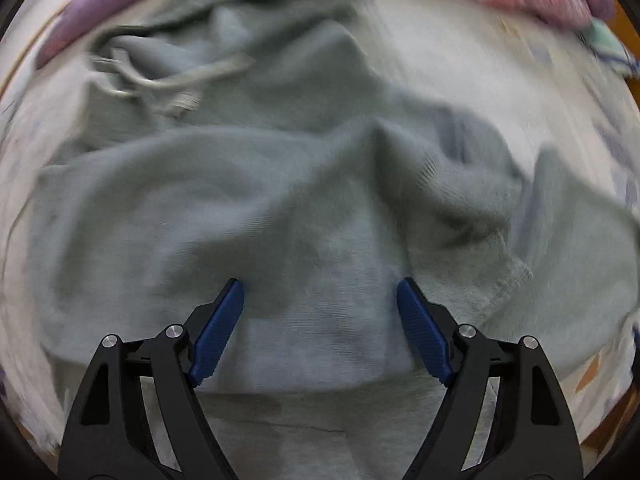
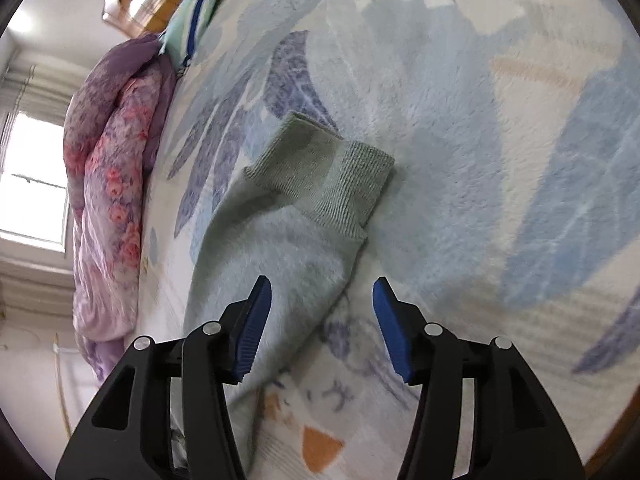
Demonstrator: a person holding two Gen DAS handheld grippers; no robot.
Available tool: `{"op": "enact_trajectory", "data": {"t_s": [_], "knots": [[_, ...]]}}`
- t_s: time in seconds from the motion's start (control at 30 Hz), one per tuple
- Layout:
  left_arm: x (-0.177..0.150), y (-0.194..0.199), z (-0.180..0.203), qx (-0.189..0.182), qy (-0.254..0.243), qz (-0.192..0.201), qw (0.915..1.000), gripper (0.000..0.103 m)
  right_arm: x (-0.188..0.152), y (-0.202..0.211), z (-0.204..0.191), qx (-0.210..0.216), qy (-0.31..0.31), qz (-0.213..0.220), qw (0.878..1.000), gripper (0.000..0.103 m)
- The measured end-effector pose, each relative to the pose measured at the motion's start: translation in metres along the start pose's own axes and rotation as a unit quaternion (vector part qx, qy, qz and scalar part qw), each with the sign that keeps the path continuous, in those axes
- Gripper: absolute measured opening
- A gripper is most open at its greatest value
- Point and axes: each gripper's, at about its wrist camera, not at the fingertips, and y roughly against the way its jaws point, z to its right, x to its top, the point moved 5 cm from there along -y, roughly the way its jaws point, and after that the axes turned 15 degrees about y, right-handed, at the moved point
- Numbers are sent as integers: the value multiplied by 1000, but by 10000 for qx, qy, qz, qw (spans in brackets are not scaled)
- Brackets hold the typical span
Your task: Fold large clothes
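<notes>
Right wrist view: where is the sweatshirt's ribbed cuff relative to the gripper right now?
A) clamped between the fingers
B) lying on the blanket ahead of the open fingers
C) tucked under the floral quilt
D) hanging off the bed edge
B: the ribbed cuff lies flat on the patterned blanket, ahead of the right gripper, whose blue fingers stand apart with only the sleeve passing between them.

Left wrist view is dim and smeared by motion blur, worst toward twelve and three o'clock. Right wrist view is brighter and mostly sharp — daylight glares from the window (image 2: 34, 184) at nine o'clock. Both curve into black fisheye corners.
</notes>
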Motion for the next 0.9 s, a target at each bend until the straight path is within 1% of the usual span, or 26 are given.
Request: {"op": "enact_trajectory", "data": {"t_s": [0.03,0.07,0.13,0.2,0.27,0.3,0.33,0.4,0.43,0.47,0.53,0.6,0.63,0.7,0.77,0.83,0.9], "knots": [[-1,-4,5,103,-117,48,9999,79,2,-6,0,78,-73,3,9999,52],[0,-6,6,113,-134,36,9998,79,4,-14,1,90,-125,-51,9999,52],[4,-7,3,-52,12,-86,9999,80,6,-26,5,16,-207,-111,9997,53],[7,-4,-1,-236,38,-151,9996,80,9,-35,6,-6,-207,-64,9998,53],[10,1,-5,-483,42,-212,9986,80,12,-38,5,-128,-77,-36,9999,43],[11,5,-9,-641,75,-248,9976,80,12,-39,5,-326,27,-118,9994,27],[13,10,-13,-812,145,-307,9961,81,12,-37,5,-501,166,-165,9985,17],[16,18,-23,-1134,323,-375,9923,81,14,-33,-2,-439,421,-150,9980,8],[18,24,-29,-1246,420,-371,9906,82,14,-28,-9,-511,601,-109,9968,8],[21,31,-39,-1285,506,-332,9899,82,16,-20,-20,-611,865,-19,9944,7],[28,44,-58,-1264,577,-235,9900,82,18,-3,-43,-672,1264,183,9895,6],[33,56,-77,-1269,643,-129,9897,82,17,15,-75,-619,1693,436,9827,6],[38,62,-90,-1165,662,-76,9909,82,14,26,-95,-587,1945,568,9775,4],[39,67,-108,-1099,692,4,9915,82,3,42,-135,-336,2270,772,9703,4],[48,76,-132,-931,763,160,9926,82,-10,53,-171,-206,2644,902,9600,3],[52,81,-157,-800,846,209,9930,82,-35,64,-223,84,3145,987,9441,3],[56,88,-178,-802,959,296,9917,82,-64,67,-271,310,3623,946,9267,3]]}}
